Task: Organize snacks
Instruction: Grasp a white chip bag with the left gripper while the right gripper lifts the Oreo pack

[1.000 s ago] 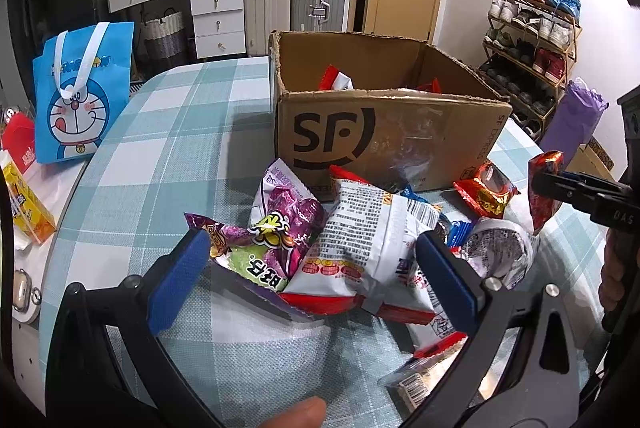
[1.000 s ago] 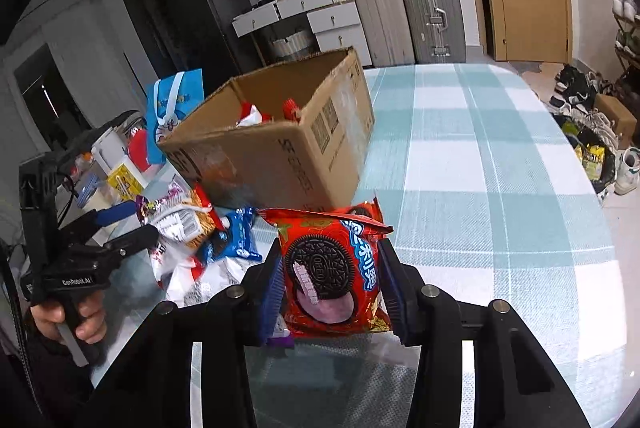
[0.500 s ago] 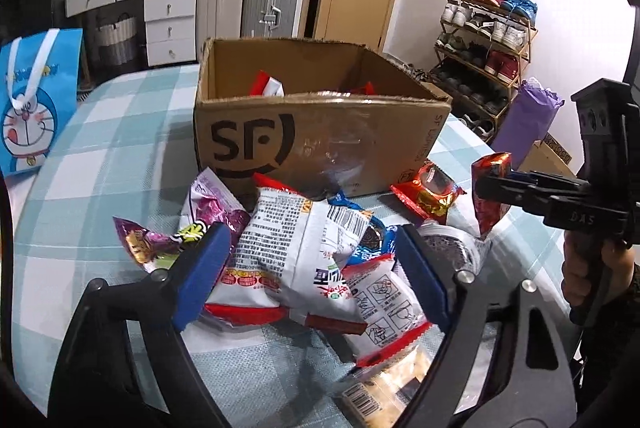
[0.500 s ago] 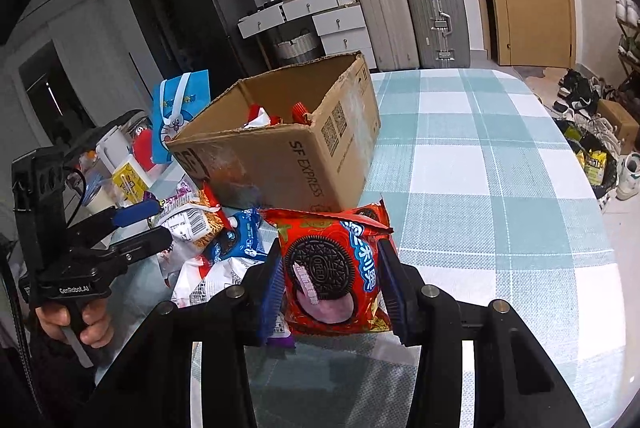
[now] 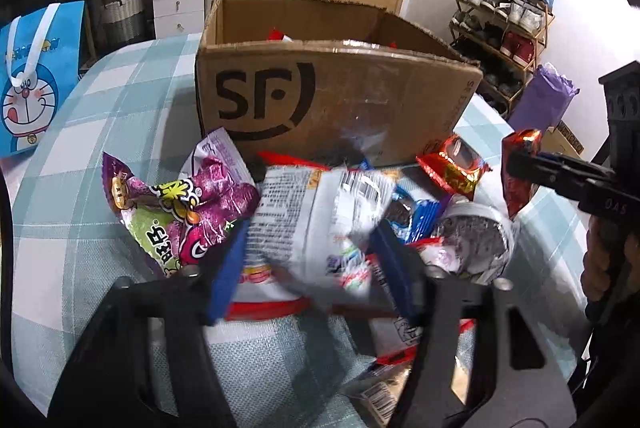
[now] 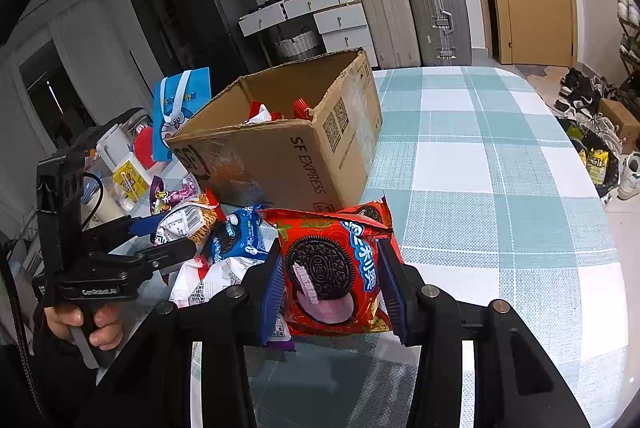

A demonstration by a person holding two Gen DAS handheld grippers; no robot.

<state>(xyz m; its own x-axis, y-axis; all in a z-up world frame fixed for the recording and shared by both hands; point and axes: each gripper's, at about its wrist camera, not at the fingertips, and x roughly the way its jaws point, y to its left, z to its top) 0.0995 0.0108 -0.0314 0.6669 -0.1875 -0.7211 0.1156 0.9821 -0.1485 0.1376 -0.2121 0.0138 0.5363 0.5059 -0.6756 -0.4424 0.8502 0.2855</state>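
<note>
Left gripper (image 5: 312,252) has just been drawing its blue pads in from a wide spread, and they now press the sides of the white snack bag (image 5: 316,216), which has crumpled between them; a second ago that bag lay flat in the pile with the pads well clear on either side. It sits on top of the heap in front of the cardboard box (image 5: 340,96), touching the purple packet (image 5: 176,212) on its left and the small blue packet (image 5: 416,216) on its right. Right gripper (image 6: 328,280) is as it was, clamped narrow on the red cookie packet (image 6: 332,268) and holding it upright above the checked tablecloth (image 6: 500,188), just beside the box's near corner. Some wrappers already lie inside the box. A hand (image 6: 86,324) grips the left tool's handle. Behind the heap, the blue cartoon bag (image 5: 34,76) stands at the table's far edge, where it stood before.
</note>
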